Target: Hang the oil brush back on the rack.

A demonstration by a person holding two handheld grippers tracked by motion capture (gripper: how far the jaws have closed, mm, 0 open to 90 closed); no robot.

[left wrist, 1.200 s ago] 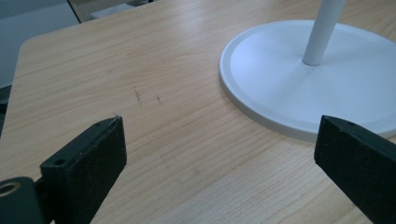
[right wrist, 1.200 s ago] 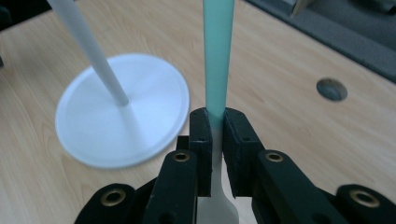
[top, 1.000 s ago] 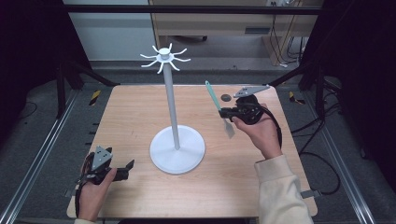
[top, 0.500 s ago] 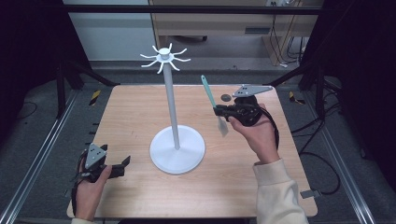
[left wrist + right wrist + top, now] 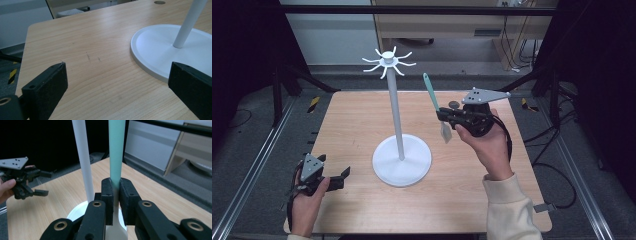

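Note:
A white stand [image 5: 398,125] with a round base [image 5: 401,160] and a crown of hooks [image 5: 388,61] rises from the middle of the wooden table [image 5: 362,125]. My right gripper [image 5: 443,115] hangs above the table to the stand's right, shut on a spatula [image 5: 431,92] with a teal handle pointing up and a pale blade [image 5: 445,132] hanging down. In the right gripper view the jaws clamp the teal handle [image 5: 116,152], with the stand's pole [image 5: 82,157] just left of it. My left gripper [image 5: 345,172] rests open near the table's front left, nothing between its jaws [image 5: 115,82].
A small dark round object [image 5: 454,104] lies on the table behind the right gripper. Black frame posts [image 5: 277,85] and metal rails [image 5: 257,165] flank the table. A cabinet [image 5: 447,20] stands beyond the far edge.
My right gripper has lifted the spatula and carried it toward the stand, the handle now more upright. The left hand has barely shifted.

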